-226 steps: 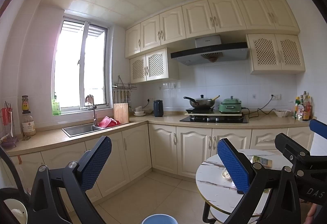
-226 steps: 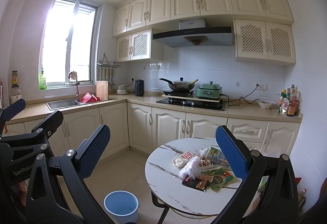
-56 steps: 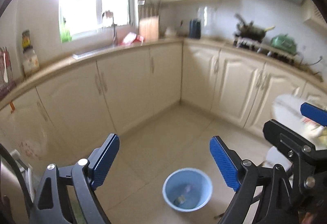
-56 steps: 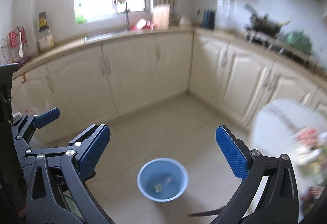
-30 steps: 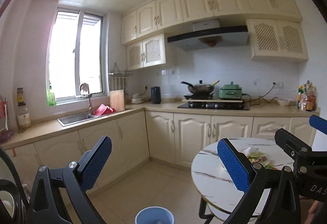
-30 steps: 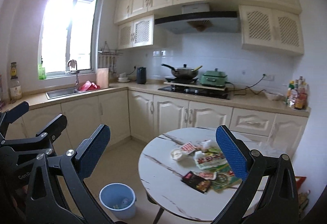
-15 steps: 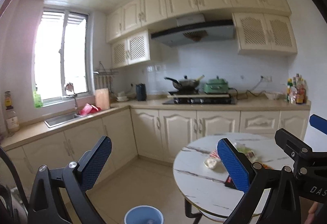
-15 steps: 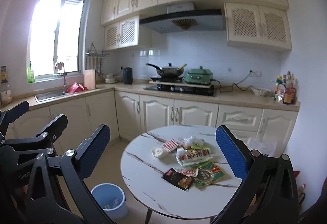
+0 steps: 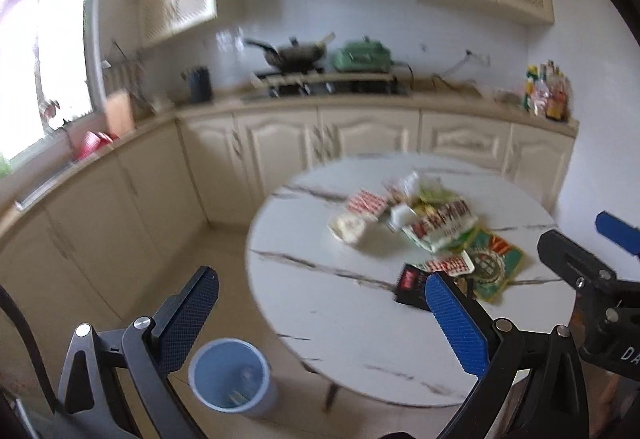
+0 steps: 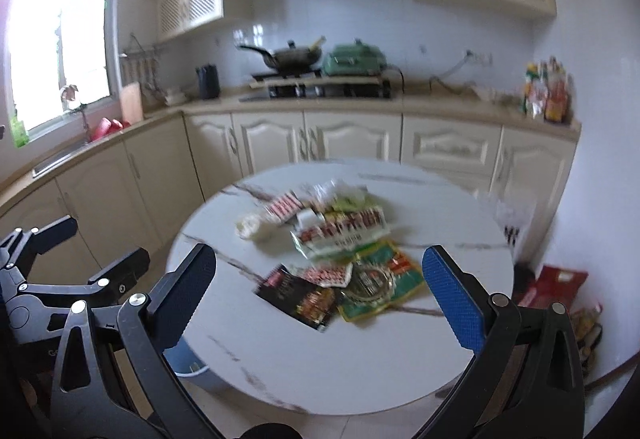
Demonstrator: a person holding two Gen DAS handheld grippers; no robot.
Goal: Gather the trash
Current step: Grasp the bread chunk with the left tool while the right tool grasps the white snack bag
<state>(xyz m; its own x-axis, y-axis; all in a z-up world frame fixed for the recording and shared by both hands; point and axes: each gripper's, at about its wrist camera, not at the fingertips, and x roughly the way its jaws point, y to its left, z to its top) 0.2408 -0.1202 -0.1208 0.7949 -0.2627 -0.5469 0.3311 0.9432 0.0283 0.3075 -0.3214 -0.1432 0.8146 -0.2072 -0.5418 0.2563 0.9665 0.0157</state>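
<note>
left gripper (image 9: 320, 323): hanging wide apart, holding nothing
right gripper (image 10: 320, 303): also gaping, empty — hovering over the table (image 10: 320, 367)
wrappers (image 10: 340, 251): lying piled mid-table
blue bin (image 9: 230, 375): sitting on the floor beside the table — scraps inside

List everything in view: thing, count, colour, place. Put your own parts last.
round table: one, white marble with dark veins, centre of the kitchen
wrappers: a pile, count unclear through blur, red, green, black and white, on the table
black packet: one, black, near edge of the pile
bin: one, light blue, on the floor left of the table, scraps inside
wok: one, dark, on the hob
green cooker: one, beside the wok
bottles: a cluster, mixed colours, right end of the counter
left tongs: open, empty
right tongs: open, empty, over the table
</note>
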